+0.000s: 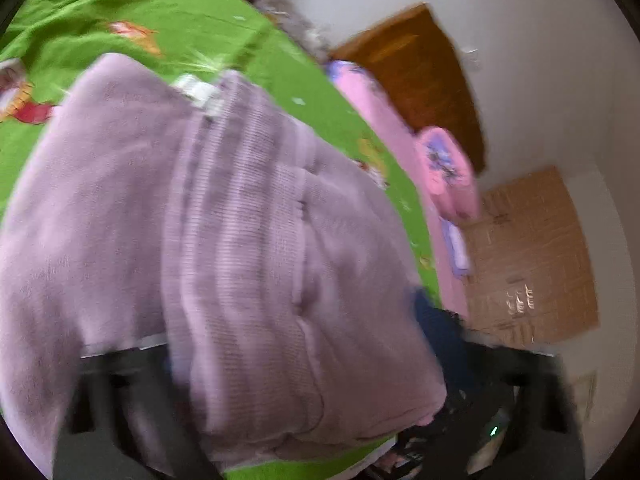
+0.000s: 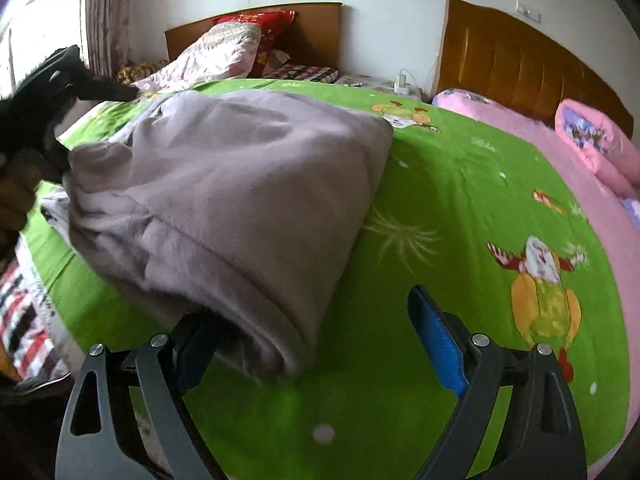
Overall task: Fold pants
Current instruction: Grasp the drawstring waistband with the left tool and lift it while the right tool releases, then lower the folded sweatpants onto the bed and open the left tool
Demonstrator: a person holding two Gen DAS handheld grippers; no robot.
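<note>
The right gripper (image 2: 320,344) stands wide, its blue-padded fingers (image 2: 440,344) far apart over the green bedspread (image 2: 460,208); the left-hand finger of the pair sits under the near edge of the pants (image 2: 224,184), while the other is clear of the cloth with bare sheet between them. The pants, a soft lilac bundle already doubled over on itself, lie ahead and to the left of this gripper, rumpled and partly lifted at their far left end. There, at the far left of the right wrist view, the left gripper (image 2: 60,92) shows as a dark shape against the fabric's edge, blurred. In the left wrist view the pants (image 1: 208,240) fill nearly everything in front of the camera, draped over the fingers so that their tips are hidden; whether that gripper is pinching the cloth or open beneath it cannot be told. A white label (image 1: 200,92) shows on the fabric farther ahead. To the right of the right gripper lie a cartoon print (image 2: 540,288) on the sheet, a pink quilt (image 2: 520,128) and a pink pillow (image 2: 592,140) against a wooden headboard (image 2: 532,72). Straight ahead beyond the pants is a second bed with a red pillow (image 2: 264,22).
</note>
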